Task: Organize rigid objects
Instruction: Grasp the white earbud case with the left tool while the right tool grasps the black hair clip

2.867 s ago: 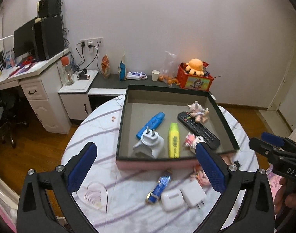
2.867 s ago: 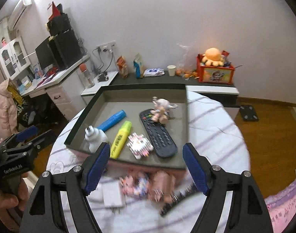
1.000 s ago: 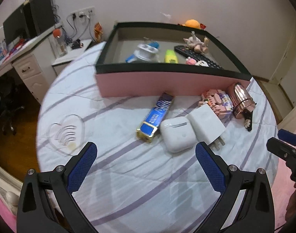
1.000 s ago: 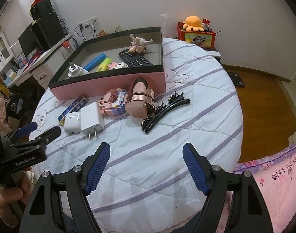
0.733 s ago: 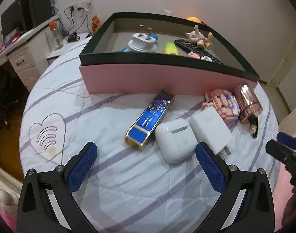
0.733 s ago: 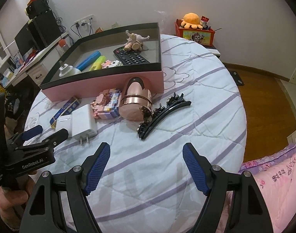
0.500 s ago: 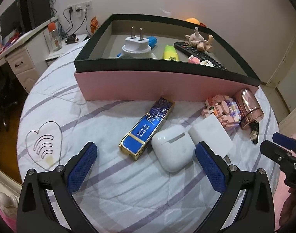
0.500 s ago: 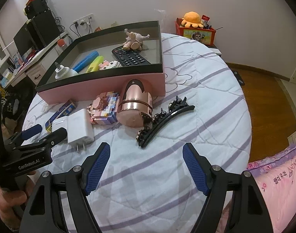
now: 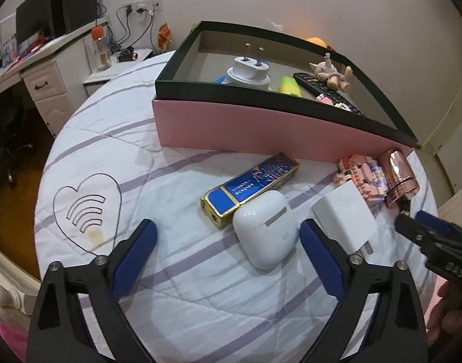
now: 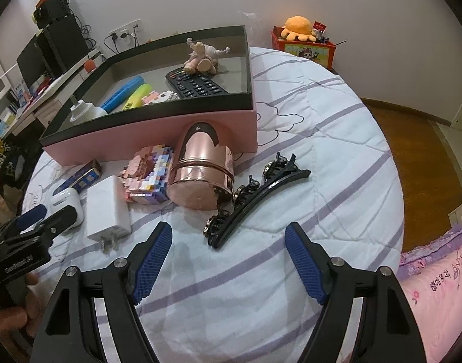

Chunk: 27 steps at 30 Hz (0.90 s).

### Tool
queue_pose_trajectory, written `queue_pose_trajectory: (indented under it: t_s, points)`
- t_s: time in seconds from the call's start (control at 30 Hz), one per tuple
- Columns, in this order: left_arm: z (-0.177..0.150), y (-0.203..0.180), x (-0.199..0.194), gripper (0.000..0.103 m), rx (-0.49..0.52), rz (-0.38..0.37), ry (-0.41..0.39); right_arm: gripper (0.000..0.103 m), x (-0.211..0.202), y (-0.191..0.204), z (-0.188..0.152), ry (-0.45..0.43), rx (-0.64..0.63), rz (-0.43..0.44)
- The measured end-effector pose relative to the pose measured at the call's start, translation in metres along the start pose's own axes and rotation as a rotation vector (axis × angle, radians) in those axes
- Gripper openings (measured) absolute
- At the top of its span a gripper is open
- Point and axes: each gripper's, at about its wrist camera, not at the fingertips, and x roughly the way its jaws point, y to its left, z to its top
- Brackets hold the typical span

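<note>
Both tongs hang spread wide and empty over the round tabletop (image 9: pixel 88 139). The left tongs (image 9: pixel 228 260) hover low, just short of a white earbud case (image 9: pixel 265 228) that lies touching a blue and gold lighter (image 9: pixel 250 186). Just right of the case sits a white charger (image 9: pixel 346 219), prongs toward the tongs.

The right tongs (image 10: pixel 228 260) hover in front of a black hair clip (image 10: pixel 255 198), which lies slantwise on the striped cloth. Beside the clip a rose-gold cylinder (image 10: pixel 200 166) lies on its side, its far end against the pink wall of the box (image 10: pixel 158 130). A pink brick toy (image 10: pixel 146 178) is wedged between cylinder and charger (image 10: pixel 108 208).

Inside the black-rimmed box are a remote (image 10: pixel 194 86), a small figurine (image 10: pixel 202 57) at its far end, a yellow marker (image 10: pixel 137 95), a blue marker (image 10: pixel 122 92), a white plug adapter (image 9: pixel 249 71) with prongs up, and a second small brick toy (image 10: pixel 156 96).
</note>
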Motion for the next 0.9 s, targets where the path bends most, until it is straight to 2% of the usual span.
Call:
queue_pose_trajectory:
  t_s: [0.07,0.2,0.27,0.43,0.53,0.9]
  points:
    - [0.001,0.000,0.000,0.086,-0.012,-0.015,-0.005,0.066,0.004,-0.002,0.000,-0.005,0.005,-0.010]
    - [0.005,-0.001,-0.002,0.060,-0.019,-0.057,-0.011,0.052,0.004,-0.003,0.000,-0.017,-0.018,-0.036]
    - [0.004,-0.001,-0.002,0.056,-0.020,-0.070,-0.012,0.046,0.002,-0.007,-0.001,-0.017,-0.015,-0.037]
    - [0.003,0.000,-0.005,0.038,-0.023,-0.102,-0.011,0.029,0.000,-0.013,-0.001,-0.020,-0.005,-0.052]
    - [0.001,0.001,-0.007,0.036,-0.023,-0.110,-0.013,0.019,0.000,-0.015,-0.001,-0.022,-0.002,-0.054]
    - [-0.007,-0.001,-0.014,0.036,0.002,-0.095,-0.007,0.019,-0.001,-0.019,0.000,-0.012,0.017,-0.038]
